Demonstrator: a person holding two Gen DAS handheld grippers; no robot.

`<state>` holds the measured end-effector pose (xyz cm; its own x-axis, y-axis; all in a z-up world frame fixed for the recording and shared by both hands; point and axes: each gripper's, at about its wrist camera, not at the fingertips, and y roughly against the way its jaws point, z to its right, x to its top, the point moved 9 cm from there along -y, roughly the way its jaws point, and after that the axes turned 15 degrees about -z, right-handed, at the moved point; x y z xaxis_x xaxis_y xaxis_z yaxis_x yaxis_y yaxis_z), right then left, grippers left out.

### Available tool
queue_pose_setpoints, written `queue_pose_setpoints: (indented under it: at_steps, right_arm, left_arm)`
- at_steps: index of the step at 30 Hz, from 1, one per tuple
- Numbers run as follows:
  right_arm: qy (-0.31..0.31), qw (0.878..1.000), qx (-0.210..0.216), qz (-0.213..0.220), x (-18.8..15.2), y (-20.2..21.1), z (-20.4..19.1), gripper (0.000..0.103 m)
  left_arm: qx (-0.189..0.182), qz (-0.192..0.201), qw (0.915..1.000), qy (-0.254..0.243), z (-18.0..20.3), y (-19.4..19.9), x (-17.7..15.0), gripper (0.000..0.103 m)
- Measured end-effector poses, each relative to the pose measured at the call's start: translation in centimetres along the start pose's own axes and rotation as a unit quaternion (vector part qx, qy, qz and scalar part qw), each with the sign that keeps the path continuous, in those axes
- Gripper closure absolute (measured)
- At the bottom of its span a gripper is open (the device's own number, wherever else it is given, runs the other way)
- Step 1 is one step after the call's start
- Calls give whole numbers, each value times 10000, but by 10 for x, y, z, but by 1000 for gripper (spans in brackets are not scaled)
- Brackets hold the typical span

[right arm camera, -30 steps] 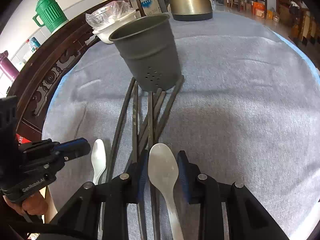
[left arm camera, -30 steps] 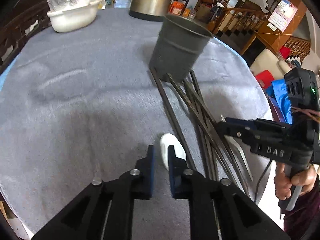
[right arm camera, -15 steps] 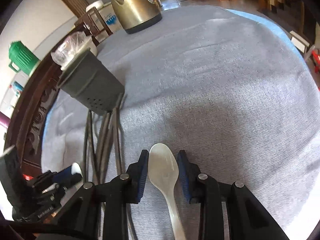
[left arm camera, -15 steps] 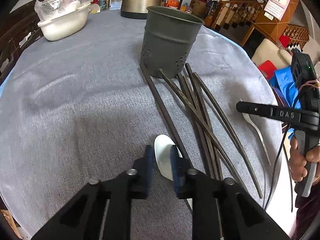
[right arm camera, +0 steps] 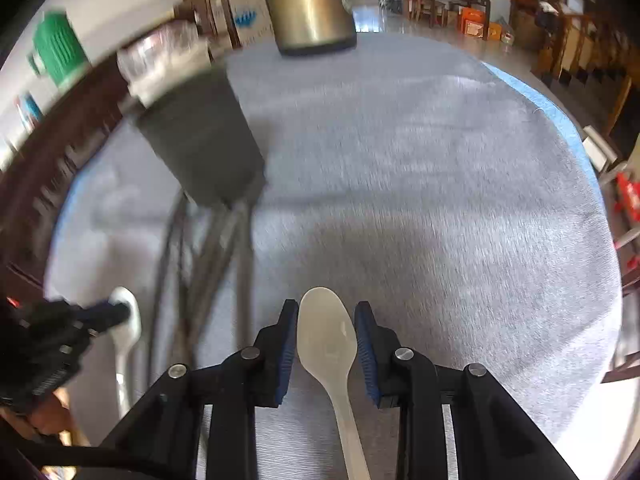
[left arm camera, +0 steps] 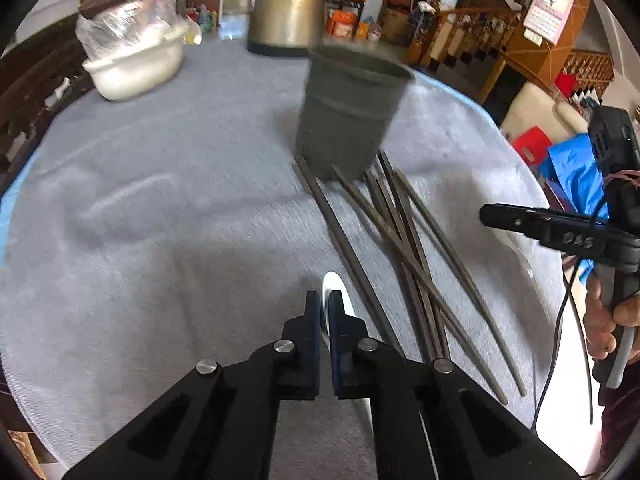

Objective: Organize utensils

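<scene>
Spoons: your left gripper (left arm camera: pixel 325 308) has now pinched one spoon (left arm camera: pixel 334 284) low centre; your right gripper (right arm camera: pixel 326 334) still clamps another spoon (right arm camera: pixel 326 330), lifted. Cup (right arm camera: pixel 200 140), upper left, comes next, past the chopsticks (left arm camera: pixel 404 240).

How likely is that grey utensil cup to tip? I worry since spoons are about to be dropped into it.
The grey cup looks tall and narrower at its base than at its rim, so a sideways knock would probably tip it. It appears empty, likely light. Chopsticks lie against its foot, and the soft tablecloth may steady it little.
</scene>
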<state>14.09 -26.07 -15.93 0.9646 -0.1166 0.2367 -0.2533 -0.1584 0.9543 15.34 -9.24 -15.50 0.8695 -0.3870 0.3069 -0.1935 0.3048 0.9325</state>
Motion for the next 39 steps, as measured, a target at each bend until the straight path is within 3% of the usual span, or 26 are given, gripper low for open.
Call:
queue_pose_setpoints:
  at_steps: [3, 7, 14, 17, 22, 23, 25, 27, 33, 39]
  right_arm:
    - [-220, 9972, 601, 394, 14, 21, -5, 72]
    - [-512, 9830, 1363, 1114, 42, 51, -15, 72]
    - [-914, 9341, 2549, 2325, 103, 110, -33, 72]
    - [-1054, 9129, 2863, 2712, 127, 126, -43, 72]
    - [-1360, 8821, 3227, 3152, 164, 128, -52, 72]
    - [-1405, 8815, 3211, 3164, 170, 123, -54, 72]
    - [-1480, 8843, 3128, 3135, 179, 110, -58, 72]
    - [-1485, 8870, 3104, 3079, 179, 103, -61, 72]
    - [-1192, 8959, 2798, 3240, 156, 119, -59, 72]
    - [-973, 9066, 2514, 3247, 131, 131, -50, 72]
  left_arm:
    - [49, 388, 9992, 130, -8, 25, 13, 99]
    - [137, 959, 9948, 317, -16, 62, 41, 99]
    - [137, 1823, 9826, 343, -15, 125, 110, 99]
    - [80, 1640, 9857, 388, -20, 121, 114, 99]
    - [32, 678, 9968, 425, -29, 63, 81, 96]
    - [70, 463, 9981, 400, -30, 49, 73, 95]
    - [237, 26, 9992, 331, -32, 21, 57, 78]
    - [265, -225, 9989, 322, -34, 1, 43, 74]
    - [-55, -665, 9977, 148, -23, -31, 23, 74]
    - [-306, -530, 9978, 270, -29, -27, 22, 78]
